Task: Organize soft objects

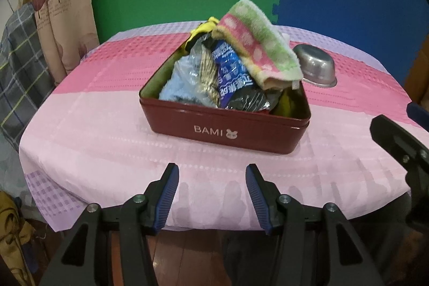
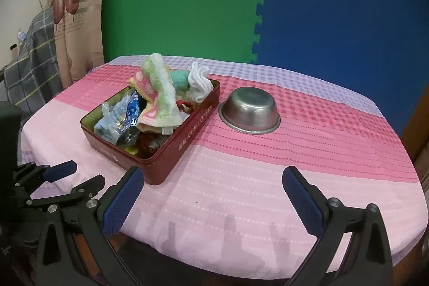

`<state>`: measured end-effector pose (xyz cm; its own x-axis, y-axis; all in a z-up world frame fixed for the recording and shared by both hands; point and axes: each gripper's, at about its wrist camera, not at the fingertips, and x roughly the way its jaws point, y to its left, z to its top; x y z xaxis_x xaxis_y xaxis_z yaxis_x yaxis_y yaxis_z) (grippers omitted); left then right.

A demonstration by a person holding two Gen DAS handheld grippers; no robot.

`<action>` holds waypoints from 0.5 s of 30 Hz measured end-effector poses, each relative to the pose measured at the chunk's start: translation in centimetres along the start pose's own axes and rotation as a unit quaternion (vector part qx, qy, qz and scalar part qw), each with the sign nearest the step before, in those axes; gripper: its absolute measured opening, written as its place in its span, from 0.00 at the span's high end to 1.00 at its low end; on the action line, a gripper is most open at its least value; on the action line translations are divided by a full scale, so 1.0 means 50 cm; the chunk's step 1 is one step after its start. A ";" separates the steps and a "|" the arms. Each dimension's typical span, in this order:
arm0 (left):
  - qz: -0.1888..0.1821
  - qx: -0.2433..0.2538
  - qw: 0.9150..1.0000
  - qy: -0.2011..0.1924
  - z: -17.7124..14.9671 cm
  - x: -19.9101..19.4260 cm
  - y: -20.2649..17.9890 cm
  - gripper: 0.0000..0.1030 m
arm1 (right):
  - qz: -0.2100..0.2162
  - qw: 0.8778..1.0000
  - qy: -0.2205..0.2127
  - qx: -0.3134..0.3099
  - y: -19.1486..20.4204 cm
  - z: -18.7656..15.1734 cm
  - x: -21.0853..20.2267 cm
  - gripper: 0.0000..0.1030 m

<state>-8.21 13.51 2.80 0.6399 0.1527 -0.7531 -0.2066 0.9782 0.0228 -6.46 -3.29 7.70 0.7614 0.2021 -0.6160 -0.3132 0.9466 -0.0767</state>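
Both grippers hover before the packed tin.
Left gripper [image 1: 211, 195] and right gripper [image 2: 211, 203], fingers spread and empty, should pinch the towel [image 1: 257, 44] atop the tin [image 1: 225, 127] at centre frame.

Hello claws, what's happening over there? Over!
Left claw and right claw open, empty. Towel heaped in red tin. Steel bowl beside tin, path clear.

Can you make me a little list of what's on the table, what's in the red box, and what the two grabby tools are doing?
table: pink checked cloth
box: red tin, no lid on it, full to the top
on top: pink and green towel
also inside: blue packet, white sock
beside box: metal bowl, upside down
left tool: open, holding nothing
right tool: open, holding nothing
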 end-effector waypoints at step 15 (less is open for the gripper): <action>0.002 -0.018 0.999 0.028 -0.014 0.038 0.016 0.49 | -0.037 0.999 0.002 -0.008 0.010 -0.004 0.004 0.01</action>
<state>-7.66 14.48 0.92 0.5971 0.1466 -0.7886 -0.2356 0.9718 0.0022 -6.59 -2.85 7.37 0.7801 0.1300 -0.6120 -0.2653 0.9546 -0.1354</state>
